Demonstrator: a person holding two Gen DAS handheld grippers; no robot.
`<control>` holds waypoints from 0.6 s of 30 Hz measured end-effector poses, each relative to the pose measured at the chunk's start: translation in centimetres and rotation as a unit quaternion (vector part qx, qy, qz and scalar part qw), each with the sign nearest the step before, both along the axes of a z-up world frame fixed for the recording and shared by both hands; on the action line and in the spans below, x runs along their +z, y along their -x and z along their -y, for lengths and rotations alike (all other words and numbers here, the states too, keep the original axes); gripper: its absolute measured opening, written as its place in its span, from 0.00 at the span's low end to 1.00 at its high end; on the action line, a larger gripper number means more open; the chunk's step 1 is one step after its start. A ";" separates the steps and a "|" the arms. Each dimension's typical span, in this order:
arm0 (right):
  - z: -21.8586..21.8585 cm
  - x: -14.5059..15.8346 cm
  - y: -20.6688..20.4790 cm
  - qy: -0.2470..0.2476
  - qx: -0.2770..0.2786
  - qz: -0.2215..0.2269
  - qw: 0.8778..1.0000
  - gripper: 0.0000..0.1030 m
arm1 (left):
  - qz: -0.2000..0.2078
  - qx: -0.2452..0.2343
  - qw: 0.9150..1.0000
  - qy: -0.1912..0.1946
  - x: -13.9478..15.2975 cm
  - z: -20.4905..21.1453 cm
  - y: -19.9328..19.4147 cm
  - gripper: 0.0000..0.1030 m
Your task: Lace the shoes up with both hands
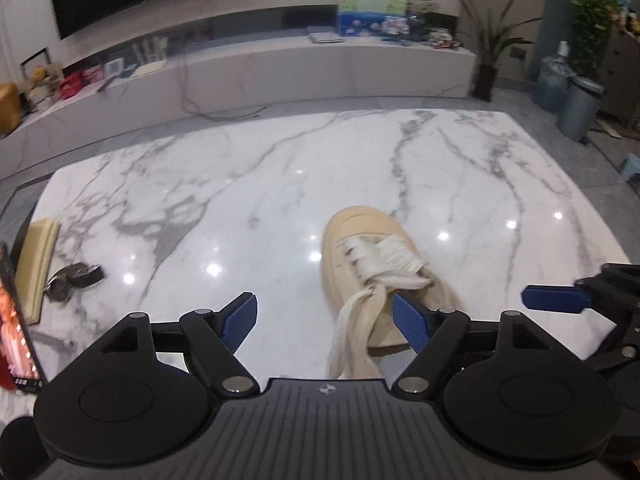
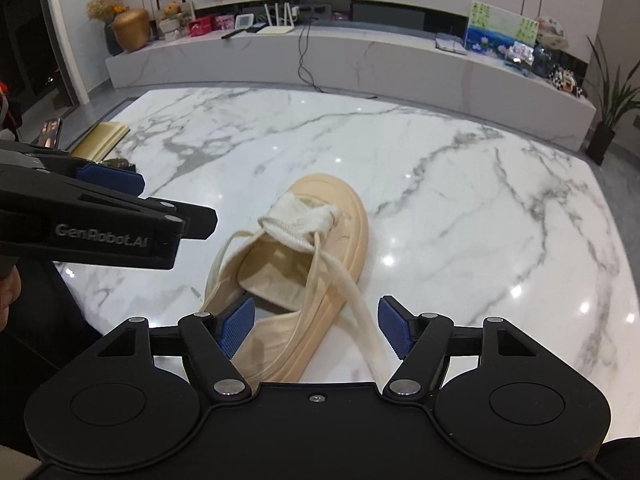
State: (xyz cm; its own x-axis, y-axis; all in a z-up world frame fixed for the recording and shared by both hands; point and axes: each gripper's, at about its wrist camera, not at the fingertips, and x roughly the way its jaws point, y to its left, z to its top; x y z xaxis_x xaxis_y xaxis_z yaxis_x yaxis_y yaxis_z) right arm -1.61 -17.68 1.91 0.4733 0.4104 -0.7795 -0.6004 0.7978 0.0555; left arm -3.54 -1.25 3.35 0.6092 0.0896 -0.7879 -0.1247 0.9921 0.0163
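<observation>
The shoe [image 2: 316,248], a beige platform sneaker, sits on the marble worktop [image 2: 460,184] near its near edge, toe pointing away. Its thick sole looks stiff and fairly light, so it may slide on the glossy stone if a lace is tugged hard. The wide cream laces [image 2: 308,228] are soft and floppy; the loose ends trailing toward the near edge look like the best places to take hold. Both sets of fingers stand apart and empty: the left gripper [image 1: 324,320] and the right gripper [image 2: 316,324]. A yellow book [image 2: 106,136] lies at the far-left edge, well clear.
</observation>
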 end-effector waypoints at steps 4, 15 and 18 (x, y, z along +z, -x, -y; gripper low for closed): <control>-0.1 0.2 0.3 0.006 0.005 0.014 1.000 0.64 | -0.009 0.011 0.999 0.044 -0.5 -0.6 0.2 0.71; -0.6 -0.1 1.1 0.021 0.020 0.033 0.999 0.64 | -0.011 0.018 0.997 0.079 -1.1 -1.3 0.7 0.71; -0.6 -0.1 1.1 0.024 0.022 0.036 0.999 0.64 | -0.003 0.020 0.997 0.078 -1.1 -1.3 0.7 0.71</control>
State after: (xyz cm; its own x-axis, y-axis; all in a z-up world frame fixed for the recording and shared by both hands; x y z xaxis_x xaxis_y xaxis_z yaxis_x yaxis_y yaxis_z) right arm -2.75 -17.05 1.77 0.5110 0.3952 -0.7633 -0.6366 0.7707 -0.0271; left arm -4.22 0.02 2.25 0.6031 -0.0105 -0.7976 -0.1648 0.9767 -0.1374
